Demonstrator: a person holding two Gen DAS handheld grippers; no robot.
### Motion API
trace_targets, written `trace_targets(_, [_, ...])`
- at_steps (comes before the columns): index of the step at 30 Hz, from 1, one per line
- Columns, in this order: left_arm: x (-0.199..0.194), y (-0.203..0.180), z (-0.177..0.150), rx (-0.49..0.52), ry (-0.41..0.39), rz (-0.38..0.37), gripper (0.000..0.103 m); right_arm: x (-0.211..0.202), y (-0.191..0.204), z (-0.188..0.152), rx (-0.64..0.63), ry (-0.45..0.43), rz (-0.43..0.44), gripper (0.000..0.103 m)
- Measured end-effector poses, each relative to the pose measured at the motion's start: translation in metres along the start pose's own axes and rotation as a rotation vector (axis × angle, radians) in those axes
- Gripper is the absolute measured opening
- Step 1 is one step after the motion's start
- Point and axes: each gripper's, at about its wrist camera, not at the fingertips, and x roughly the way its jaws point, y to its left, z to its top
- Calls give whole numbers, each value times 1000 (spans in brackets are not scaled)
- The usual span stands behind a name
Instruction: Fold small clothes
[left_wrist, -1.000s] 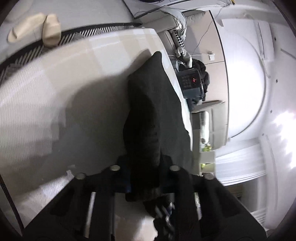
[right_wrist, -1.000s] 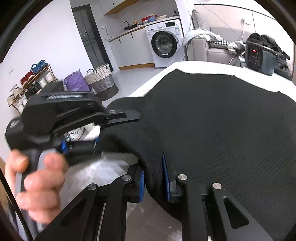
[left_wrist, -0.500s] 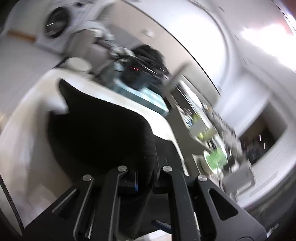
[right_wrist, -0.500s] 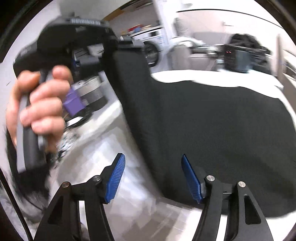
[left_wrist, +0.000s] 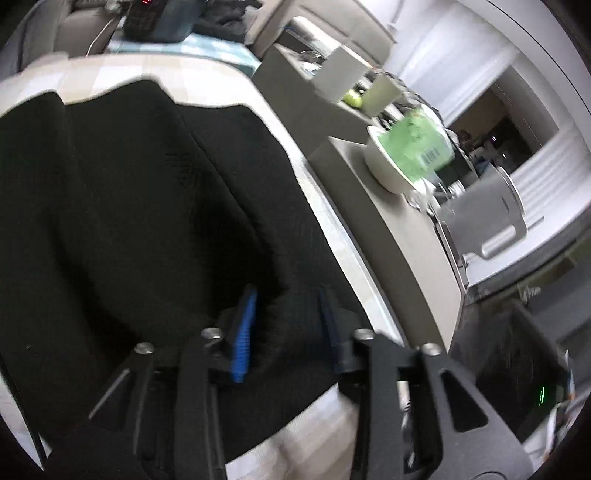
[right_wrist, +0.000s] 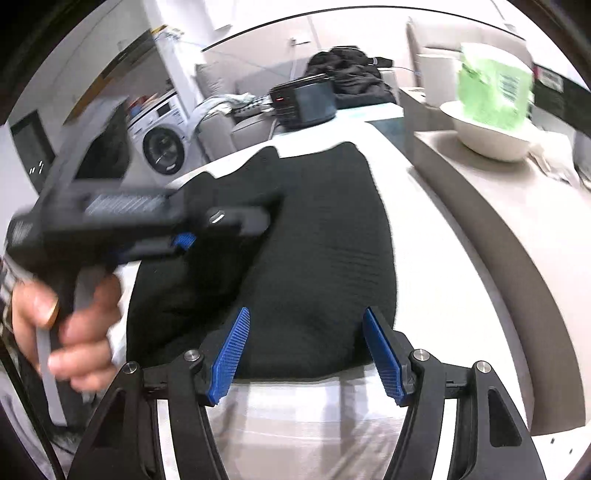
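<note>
A black knitted garment lies folded over on the pale checked table. My right gripper hangs open just above the garment's near edge, its blue pads wide apart and touching nothing. A hand holds my left gripper over the garment's left part. In the left wrist view my left gripper has its jaws opening. A raised fold of the black garment still sits loosely between the pads, and the left pad's face is bare.
A grey counter runs along the table's right side, with a white bowl holding a green packet. A black device with a red display stands past the table's far end. A washing machine stands at the back left.
Both grippers swung across the table, carrying the black cloth over onto itself. The right jaws let go half a second ago. The left jaws have now parted from the fold.
</note>
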Motion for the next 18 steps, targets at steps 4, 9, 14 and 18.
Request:
trace_targets(4, [-54,16,-21,-13,-69,-34,63,1,-11,5,35,-6,71,66])
trace_targets(9, [-105,53,-45,-65,-154,43,69,19,2,20,59,9,180,66])
trace_targets(14, [-124,103,-61,-150,-166,130,69,39,13,31,108,45,254,66])
trace_targets(18, [-126,126,-74,-188,-160,160,69,47,13,34,189,93,277,66])
